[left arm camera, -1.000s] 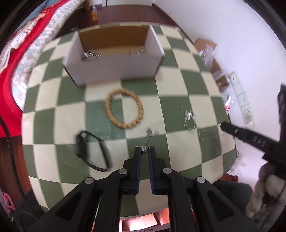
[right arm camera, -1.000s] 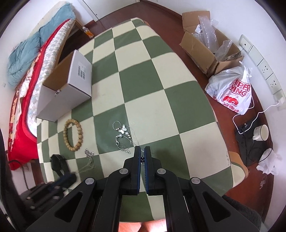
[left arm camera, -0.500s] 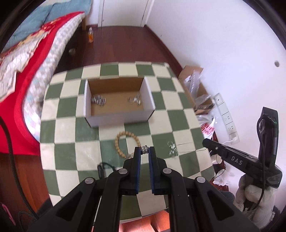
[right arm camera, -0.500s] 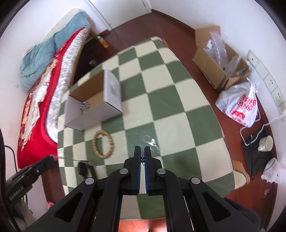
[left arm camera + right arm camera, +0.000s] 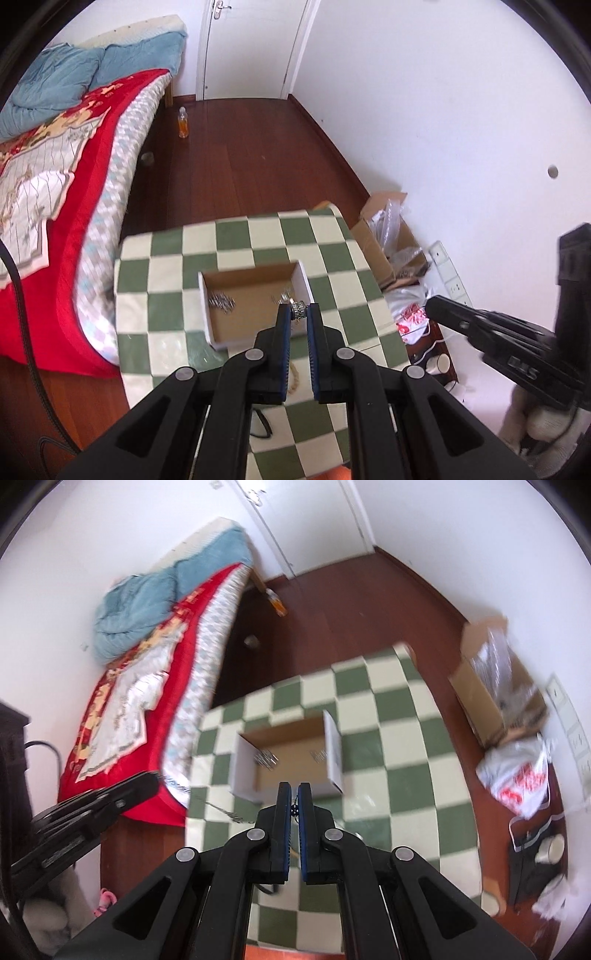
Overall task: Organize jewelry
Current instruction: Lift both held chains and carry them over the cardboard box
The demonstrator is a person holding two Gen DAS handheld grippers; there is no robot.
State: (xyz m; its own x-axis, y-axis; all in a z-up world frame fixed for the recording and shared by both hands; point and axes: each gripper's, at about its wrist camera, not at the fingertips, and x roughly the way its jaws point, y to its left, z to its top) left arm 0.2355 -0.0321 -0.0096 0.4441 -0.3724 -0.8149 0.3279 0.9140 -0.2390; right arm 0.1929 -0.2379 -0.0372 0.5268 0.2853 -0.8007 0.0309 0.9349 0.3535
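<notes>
Carrying a silver chain (image 5: 221, 809) toward the open cardboard box (image 5: 218, 334) on the checkered tablecloth (image 5: 166, 295), one end pinched at a metal bead by the left gripper (image 5: 298, 312), the other clamped at a small dark bead in the right gripper (image 5: 294, 800). Strung between both tips, high above the box. Next, probably: lowering over the box floor, beside the jewelry (image 5: 221, 302) already inside, then releasing both ends.

A bed (image 5: 55, 155) with a red cover and a blue blanket (image 5: 92, 70) stands beside the worktop (image 5: 155, 295). On the wooden floor (image 5: 240, 155) stands an orange bottle (image 5: 183, 123) near a white door (image 5: 251, 48).
</notes>
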